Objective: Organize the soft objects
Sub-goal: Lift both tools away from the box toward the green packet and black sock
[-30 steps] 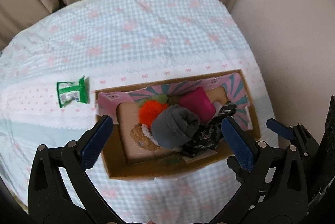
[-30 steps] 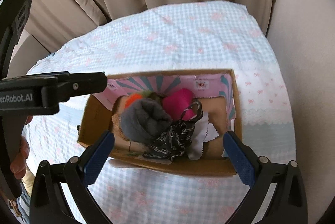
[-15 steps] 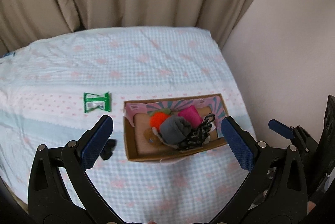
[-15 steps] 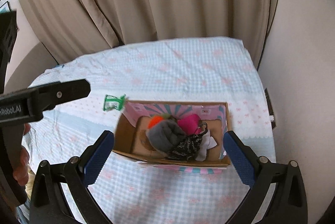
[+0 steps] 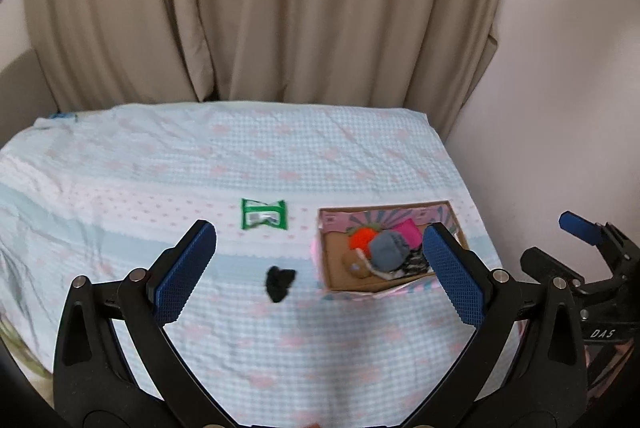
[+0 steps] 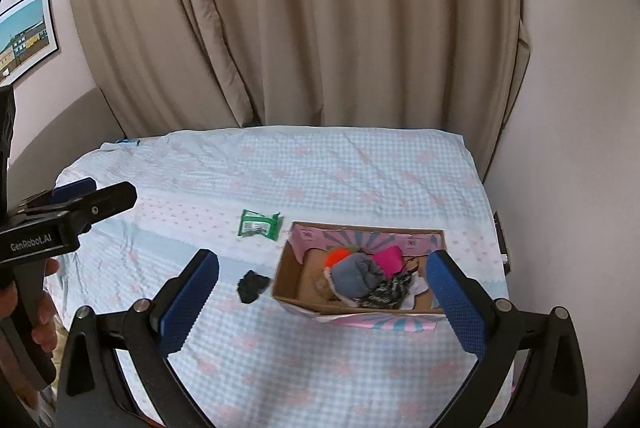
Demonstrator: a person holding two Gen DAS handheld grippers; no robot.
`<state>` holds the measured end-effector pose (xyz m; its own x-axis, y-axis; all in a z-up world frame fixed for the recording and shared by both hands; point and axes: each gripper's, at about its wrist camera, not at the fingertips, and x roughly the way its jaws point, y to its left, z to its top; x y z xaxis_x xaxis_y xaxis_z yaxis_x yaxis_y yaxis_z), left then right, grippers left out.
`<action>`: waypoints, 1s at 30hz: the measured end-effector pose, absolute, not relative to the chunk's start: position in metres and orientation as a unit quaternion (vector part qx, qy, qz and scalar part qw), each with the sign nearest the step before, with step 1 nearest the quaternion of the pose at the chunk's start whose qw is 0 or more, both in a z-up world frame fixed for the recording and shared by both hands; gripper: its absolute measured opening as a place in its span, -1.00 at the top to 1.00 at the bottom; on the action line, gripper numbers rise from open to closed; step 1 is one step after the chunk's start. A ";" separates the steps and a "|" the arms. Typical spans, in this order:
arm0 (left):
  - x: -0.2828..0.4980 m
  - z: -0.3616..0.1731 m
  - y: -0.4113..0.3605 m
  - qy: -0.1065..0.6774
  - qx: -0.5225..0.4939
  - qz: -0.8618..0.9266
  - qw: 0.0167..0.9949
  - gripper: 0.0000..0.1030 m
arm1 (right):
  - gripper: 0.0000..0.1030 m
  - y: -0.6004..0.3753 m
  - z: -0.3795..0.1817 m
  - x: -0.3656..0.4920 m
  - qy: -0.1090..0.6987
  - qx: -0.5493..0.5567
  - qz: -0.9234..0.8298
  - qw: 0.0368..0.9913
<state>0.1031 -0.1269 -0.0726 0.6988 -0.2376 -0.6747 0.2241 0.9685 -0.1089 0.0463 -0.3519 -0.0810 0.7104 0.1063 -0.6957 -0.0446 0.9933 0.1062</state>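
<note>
We've got both grippers, left gripper (image 5: pixel 320 284) and right gripper (image 6: pixel 322 302), spread wide and empty above the brown cardboard box (image 6: pixel 292 292) of soft stuff.

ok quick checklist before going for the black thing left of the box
1. Left gripper open and empty: ok, jaws wide apart, nothing between them.
2. Right gripper open and empty: ok.
3. Black soft item reachable: ok, it lies alone on the checked cloth, apart from the cardboard box.
4. Room in the box: ok, bare cardboard floor shows at its left end, beside the grey bundle.
5. Green packet out of the path: ok, it lies farther back than the black item.
6. What the black item is and how it will grip: cannot tell, too small and blurred.
</note>
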 end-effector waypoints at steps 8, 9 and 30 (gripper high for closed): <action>0.101 -0.066 -0.047 0.359 0.006 -0.163 0.919 -1.00 | -1.00 -0.280 -0.078 0.027 0.376 0.044 0.016 0.925; 0.104 -0.066 -0.036 0.359 0.009 -0.172 0.917 -1.00 | -1.00 -0.271 -0.080 0.027 0.377 0.048 0.011 0.925; 0.276 -0.183 -0.001 0.407 0.127 -0.350 0.834 -0.99 | -1.00 -0.161 -0.203 0.095 0.402 0.194 -0.126 0.886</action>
<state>0.2762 -0.0006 -0.1834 0.4228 -0.4804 -0.7684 0.6878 0.7222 -0.0731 0.0946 -0.1612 -0.2026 0.6445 -0.0675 -0.7617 0.3790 0.8933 0.2415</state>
